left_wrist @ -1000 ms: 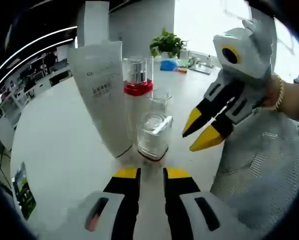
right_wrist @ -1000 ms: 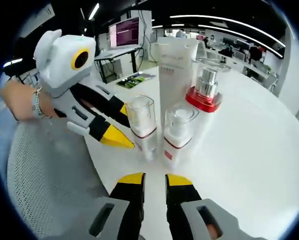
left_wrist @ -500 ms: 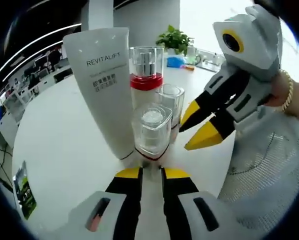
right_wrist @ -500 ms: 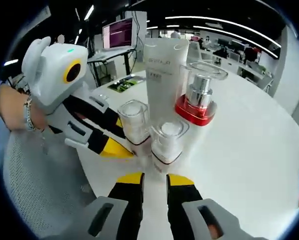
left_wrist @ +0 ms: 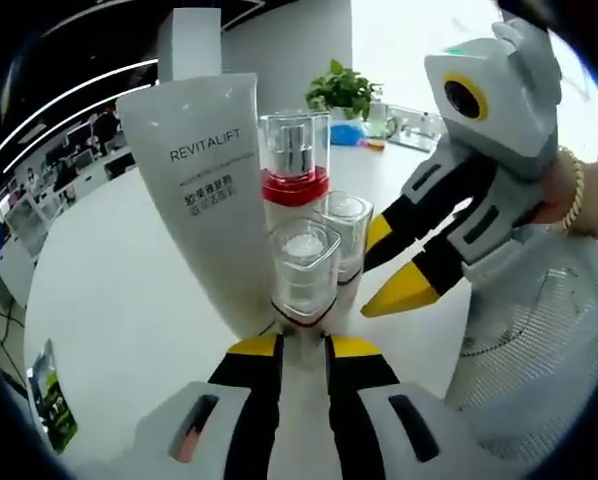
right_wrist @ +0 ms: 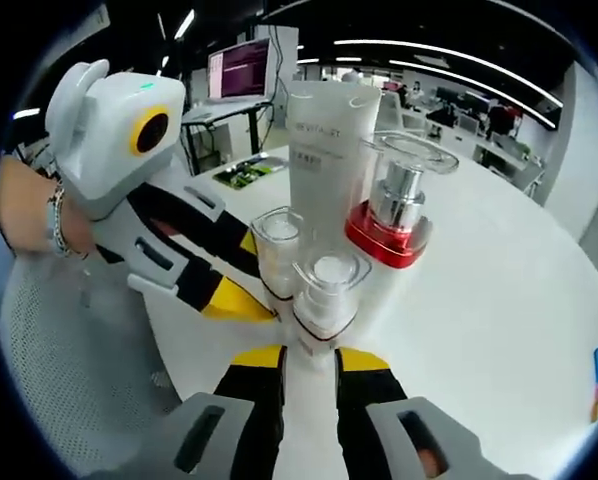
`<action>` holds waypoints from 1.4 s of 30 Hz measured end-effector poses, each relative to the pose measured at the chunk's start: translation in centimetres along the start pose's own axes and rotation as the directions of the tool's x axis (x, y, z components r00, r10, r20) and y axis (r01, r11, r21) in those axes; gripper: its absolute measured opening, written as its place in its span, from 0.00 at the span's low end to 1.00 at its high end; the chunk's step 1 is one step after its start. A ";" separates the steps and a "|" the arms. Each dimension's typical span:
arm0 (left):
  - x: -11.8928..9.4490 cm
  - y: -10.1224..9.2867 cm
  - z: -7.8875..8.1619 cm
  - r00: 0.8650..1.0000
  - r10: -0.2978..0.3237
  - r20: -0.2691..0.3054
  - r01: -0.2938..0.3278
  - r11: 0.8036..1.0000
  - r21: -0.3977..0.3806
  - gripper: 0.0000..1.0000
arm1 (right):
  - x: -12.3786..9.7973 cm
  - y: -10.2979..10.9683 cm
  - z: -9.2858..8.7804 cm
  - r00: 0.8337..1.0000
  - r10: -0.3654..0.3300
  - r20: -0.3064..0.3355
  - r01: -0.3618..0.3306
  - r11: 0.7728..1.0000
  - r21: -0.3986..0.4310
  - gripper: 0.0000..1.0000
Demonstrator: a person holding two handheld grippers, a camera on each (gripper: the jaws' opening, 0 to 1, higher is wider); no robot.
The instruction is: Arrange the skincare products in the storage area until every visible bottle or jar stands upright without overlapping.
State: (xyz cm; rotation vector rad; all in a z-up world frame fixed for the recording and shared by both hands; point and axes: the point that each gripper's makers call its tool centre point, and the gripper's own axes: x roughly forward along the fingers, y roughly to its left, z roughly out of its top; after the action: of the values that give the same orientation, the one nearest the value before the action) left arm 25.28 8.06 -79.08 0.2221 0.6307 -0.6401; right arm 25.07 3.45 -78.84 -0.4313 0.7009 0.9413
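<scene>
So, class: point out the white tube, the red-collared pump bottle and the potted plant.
white tube (left_wrist: 207, 190), left gripper view, printed front.
red-collared pump bottle (left_wrist: 295, 186), left gripper view, red collar.
potted plant (left_wrist: 341, 87), left gripper view, leaves.

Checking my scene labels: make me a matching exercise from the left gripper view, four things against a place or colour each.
Things:
1. tube
2. pump bottle
3. plant
4. right gripper

Descriptions:
A. green, far across the table
B. red collar under a clear cap
C. white, printed REVITALIFT
D. yellow tips, beside the small bottles

Pairs: 1-C, 2-B, 3-A, 4-D
</scene>
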 end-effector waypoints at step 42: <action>-15.7 11.9 -6.5 0.956 0.275 -0.106 -0.294 0.871 -0.394 0.35 | 0.8 4.3 -1.6 0.983 0.153 -0.102 -0.164 0.979 -0.119 0.13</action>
State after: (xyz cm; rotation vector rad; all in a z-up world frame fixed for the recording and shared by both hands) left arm 19.67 27.53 -74.61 -0.0613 0.7449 -0.2081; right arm 21.20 5.18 -80.69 -0.5398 0.7707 1.1264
